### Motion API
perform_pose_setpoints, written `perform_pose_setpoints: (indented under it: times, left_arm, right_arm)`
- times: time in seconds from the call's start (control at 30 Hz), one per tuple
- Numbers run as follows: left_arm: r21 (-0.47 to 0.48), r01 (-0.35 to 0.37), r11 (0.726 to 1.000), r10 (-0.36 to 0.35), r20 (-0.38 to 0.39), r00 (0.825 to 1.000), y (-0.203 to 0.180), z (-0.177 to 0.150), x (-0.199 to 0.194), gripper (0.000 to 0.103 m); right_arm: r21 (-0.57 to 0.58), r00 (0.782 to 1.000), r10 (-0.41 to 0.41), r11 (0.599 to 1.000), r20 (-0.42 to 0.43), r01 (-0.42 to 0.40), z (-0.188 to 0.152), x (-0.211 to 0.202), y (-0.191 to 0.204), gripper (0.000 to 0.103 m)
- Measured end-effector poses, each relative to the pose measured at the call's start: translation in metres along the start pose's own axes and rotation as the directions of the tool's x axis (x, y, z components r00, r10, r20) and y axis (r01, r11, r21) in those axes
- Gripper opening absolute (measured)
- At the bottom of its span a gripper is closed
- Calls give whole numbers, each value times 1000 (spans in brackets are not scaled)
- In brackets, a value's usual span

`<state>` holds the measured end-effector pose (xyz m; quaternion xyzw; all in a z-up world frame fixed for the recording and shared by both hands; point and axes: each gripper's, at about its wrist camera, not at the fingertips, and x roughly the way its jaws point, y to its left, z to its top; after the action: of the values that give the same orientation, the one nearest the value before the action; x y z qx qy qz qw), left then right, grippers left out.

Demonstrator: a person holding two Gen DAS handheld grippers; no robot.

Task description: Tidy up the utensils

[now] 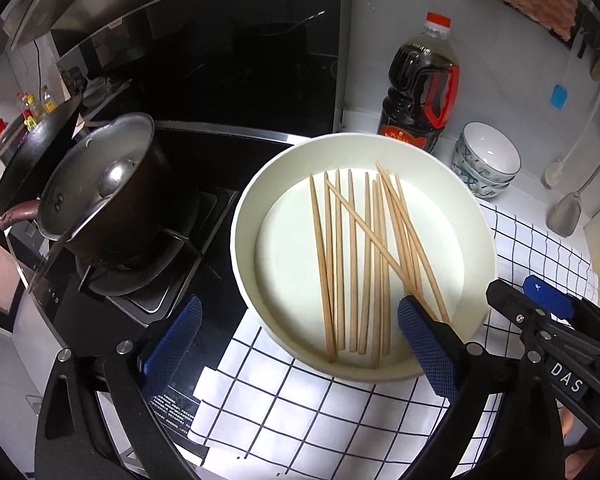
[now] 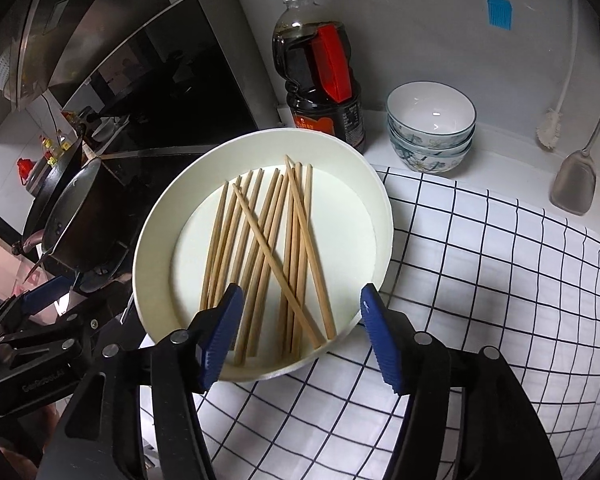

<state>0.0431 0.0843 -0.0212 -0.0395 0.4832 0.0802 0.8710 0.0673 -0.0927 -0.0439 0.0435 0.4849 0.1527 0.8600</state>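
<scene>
Several wooden chopsticks (image 1: 353, 260) (image 2: 271, 248) lie loosely crossed inside a shallow white round dish (image 1: 244, 216) (image 2: 156, 232), which rests on a white cloth with a black grid (image 1: 300, 400) (image 2: 480, 280). My left gripper (image 1: 300, 340) hangs above the dish's near edge, open wide, with one blue pad over the chopstick ends and nothing gripped. My right gripper (image 2: 302, 332) also hovers over the near rim, open, with the chopstick ends lying below the gap between its pads. Each gripper shows at the edge of the other's view.
A dark soy sauce bottle (image 1: 420, 92) (image 2: 320, 92) and stacked patterned bowls (image 1: 486, 160) (image 2: 430, 128) stand behind the dish. A pot (image 1: 100, 192) sits on the stove to the left, beside a wok. A metal spatula (image 2: 572, 184) hangs at the right wall.
</scene>
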Motion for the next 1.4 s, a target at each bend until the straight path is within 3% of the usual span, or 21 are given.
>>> perform_pose_setpoints:
  times: [1.4]
  left_arm:
    - [-28,-31,999,31,13,999,7,-12,-33,97]
  right_arm:
    - [-11,1000,3,1000,3,-3,-11,-25,10,62]
